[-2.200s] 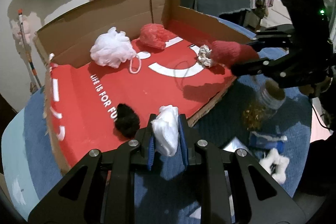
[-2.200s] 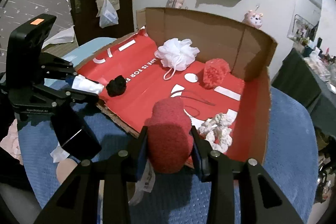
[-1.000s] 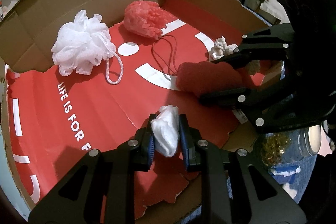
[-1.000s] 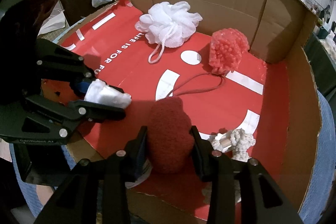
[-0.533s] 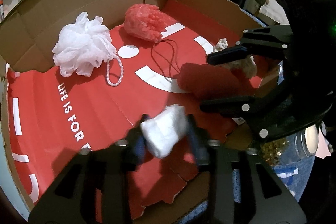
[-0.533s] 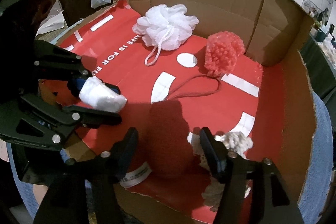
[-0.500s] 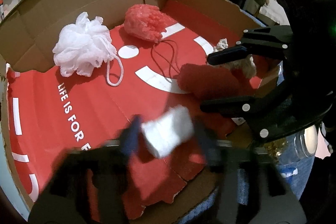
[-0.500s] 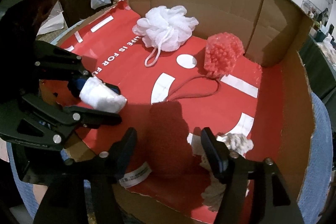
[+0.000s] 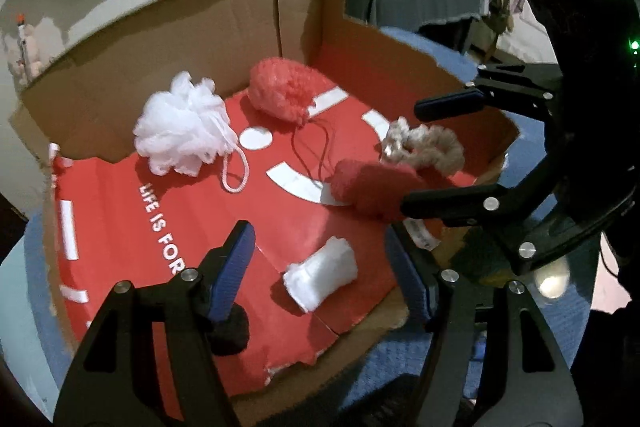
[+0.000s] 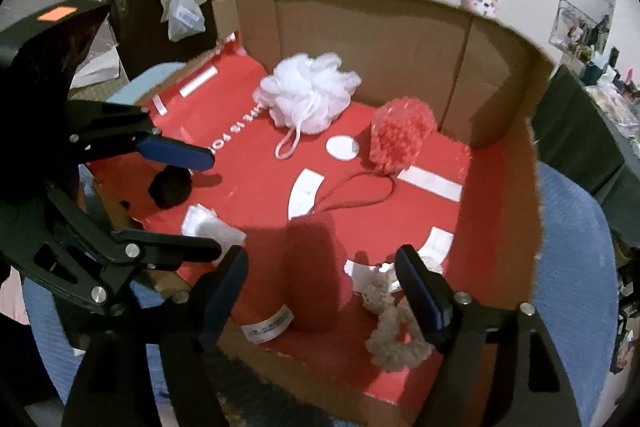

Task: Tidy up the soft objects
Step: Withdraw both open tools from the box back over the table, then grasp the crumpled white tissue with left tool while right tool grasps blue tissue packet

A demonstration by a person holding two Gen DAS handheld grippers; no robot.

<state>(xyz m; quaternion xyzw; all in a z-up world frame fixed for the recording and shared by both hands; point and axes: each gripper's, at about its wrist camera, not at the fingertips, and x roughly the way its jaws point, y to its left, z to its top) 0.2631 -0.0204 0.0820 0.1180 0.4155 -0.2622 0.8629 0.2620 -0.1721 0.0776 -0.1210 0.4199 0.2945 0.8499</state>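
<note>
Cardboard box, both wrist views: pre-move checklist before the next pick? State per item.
1. Left gripper open, clear of white roll: ok; its jaws have just been opening.
2. Right gripper open, dark red roll released: ok; those jaws have also just been opening.
3. Both rolls lying on cardboard box floor: ok.
4. White loofah, red pouf, cream scrunchie, black puff inside: ok.
5. Next pick target in view: cannot tell.
</note>
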